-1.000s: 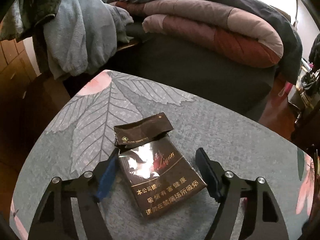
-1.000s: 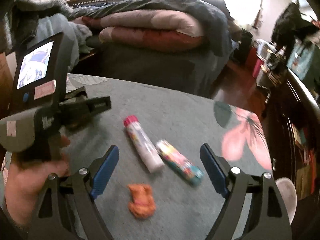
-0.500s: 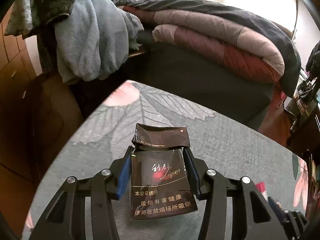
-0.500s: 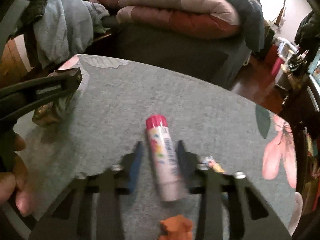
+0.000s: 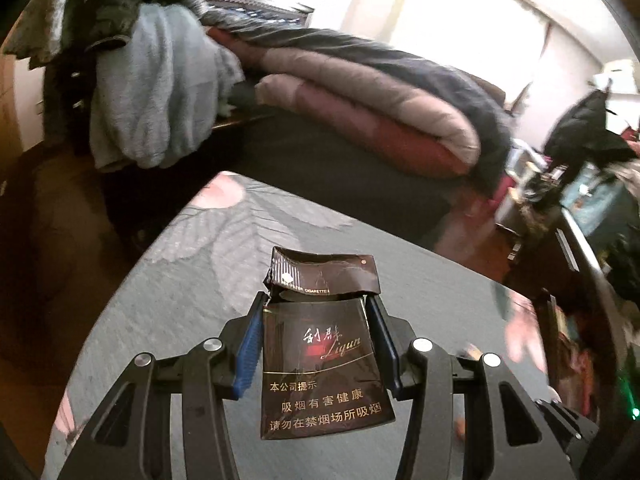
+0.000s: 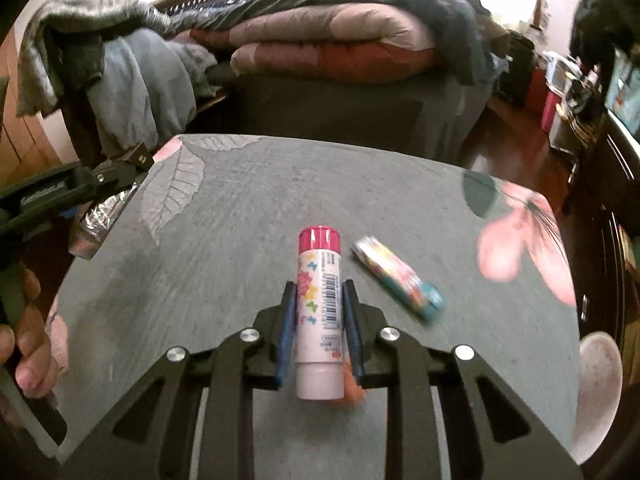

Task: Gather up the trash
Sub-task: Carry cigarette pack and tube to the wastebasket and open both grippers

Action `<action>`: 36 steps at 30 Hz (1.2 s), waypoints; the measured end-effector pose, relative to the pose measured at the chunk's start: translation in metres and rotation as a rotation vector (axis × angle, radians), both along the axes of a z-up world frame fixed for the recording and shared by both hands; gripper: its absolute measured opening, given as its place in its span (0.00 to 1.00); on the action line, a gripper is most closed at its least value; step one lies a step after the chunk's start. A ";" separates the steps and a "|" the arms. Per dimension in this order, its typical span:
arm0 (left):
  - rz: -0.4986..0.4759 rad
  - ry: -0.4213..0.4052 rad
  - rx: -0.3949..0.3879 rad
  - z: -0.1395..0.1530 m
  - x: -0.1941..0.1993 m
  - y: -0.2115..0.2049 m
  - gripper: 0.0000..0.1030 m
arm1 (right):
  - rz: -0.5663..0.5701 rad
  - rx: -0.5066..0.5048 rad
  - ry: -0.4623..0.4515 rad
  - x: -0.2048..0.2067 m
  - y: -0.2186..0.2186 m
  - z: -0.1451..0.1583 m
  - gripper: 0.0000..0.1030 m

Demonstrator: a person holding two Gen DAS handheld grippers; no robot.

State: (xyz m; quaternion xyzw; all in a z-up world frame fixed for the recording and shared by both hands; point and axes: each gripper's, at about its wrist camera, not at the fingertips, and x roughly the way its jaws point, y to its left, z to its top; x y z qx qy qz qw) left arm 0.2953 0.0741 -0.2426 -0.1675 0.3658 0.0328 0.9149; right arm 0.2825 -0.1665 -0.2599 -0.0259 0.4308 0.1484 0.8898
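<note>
My left gripper (image 5: 318, 312) is shut on a dark brown cigarette pack (image 5: 320, 364) with a torn open flap and holds it above the grey table (image 5: 168, 304). In the right wrist view the left gripper (image 6: 120, 176) shows at the table's left edge with the pack (image 6: 102, 220) in it. My right gripper (image 6: 318, 292) is shut on a white tube with a pink cap (image 6: 319, 304), lifted a little off the table. A colourful wrapper (image 6: 398, 276) lies right of the tube. An orange scrap (image 6: 354, 390) lies under the gripper, mostly hidden.
The table (image 6: 248, 208) has a grey cloth with leaf and pink flower print. Behind it stands a bed with folded quilts (image 6: 332, 48) and hanging clothes (image 6: 132, 88). A cluttered dark cabinet (image 6: 612, 152) stands at the right. A white round object (image 6: 600, 376) sits beyond the table's right edge.
Both grippers closed: the left on the cigarette pack, the right on the pink-capped tube. Both have since lifted their items off the table.
</note>
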 end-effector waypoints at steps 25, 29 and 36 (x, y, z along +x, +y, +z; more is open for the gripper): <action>-0.534 -0.089 -0.004 0.049 -0.060 -0.222 0.48 | -0.358 0.161 -0.063 -0.135 -0.202 0.022 0.23; -0.609 -0.096 0.003 0.050 -0.065 -0.258 0.48 | -0.430 0.158 -0.076 -0.148 -0.236 0.023 0.23; -0.732 -0.100 0.021 0.049 -0.071 -0.320 0.48 | -0.558 0.152 -0.082 -0.167 -0.288 0.018 0.23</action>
